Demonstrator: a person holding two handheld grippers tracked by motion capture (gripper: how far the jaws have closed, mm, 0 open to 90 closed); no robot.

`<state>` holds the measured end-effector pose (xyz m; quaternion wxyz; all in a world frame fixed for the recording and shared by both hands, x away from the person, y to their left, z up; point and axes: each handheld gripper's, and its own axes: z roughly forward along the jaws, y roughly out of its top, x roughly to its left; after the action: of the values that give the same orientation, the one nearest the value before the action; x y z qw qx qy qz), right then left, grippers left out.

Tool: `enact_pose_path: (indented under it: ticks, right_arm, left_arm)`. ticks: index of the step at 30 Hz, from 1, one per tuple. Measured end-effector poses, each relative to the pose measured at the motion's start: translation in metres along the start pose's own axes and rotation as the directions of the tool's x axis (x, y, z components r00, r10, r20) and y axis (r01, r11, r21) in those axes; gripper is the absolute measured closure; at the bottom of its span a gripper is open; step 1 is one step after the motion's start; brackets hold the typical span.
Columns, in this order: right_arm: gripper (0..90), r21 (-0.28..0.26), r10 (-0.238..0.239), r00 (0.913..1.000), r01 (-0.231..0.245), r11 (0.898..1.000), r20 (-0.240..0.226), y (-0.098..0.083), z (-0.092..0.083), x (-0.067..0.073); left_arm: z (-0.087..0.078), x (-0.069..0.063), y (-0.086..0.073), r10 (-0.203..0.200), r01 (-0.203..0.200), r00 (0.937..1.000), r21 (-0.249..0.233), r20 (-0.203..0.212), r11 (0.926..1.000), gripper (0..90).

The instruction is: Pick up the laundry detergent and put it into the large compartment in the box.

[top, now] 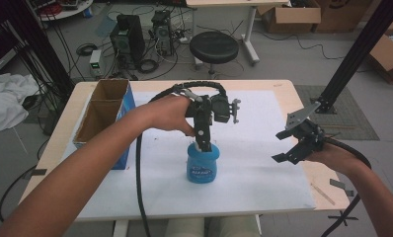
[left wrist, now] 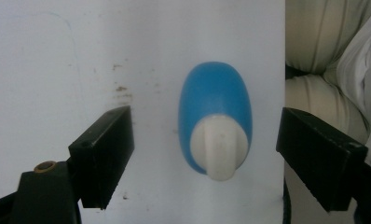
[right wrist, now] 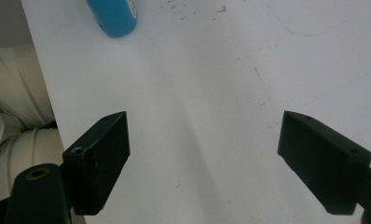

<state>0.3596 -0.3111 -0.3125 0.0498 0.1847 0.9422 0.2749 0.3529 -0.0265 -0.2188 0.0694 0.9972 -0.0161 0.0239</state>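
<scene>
Blue bottle (top: 203,166) stands upright so the left tool (top: 203,144), jaws spread directly above its white cap (left wrist: 219,148), can descend (right tool (top: 292,146) waits released, well right of it).

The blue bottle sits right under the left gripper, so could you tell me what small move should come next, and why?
Probably lower the left gripper and close it on the white cap of the blue bottle: the jaws stand open on either side of the cap, directly above it, not touching it.
</scene>
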Motion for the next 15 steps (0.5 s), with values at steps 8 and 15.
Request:
enact_pose_path:
  ticks: [8,15]
  right_arm:
    - [16.5,0.001,-0.002,1.0000,0.002,1.000,-0.004,0.000,0.002,0.001]
    - [16.5,-0.002,-0.009,0.9999,0.009,1.000,-0.007,0.002,0.003,0.002]
  left_arm:
    - [0.017,-0.005,-0.002,-0.003,0.003,1.0000,0.019,0.008,0.9998,19.8]
    - [0.031,-0.007,-0.004,-0.006,0.006,1.0000,0.031,0.007,0.9995,19.8]
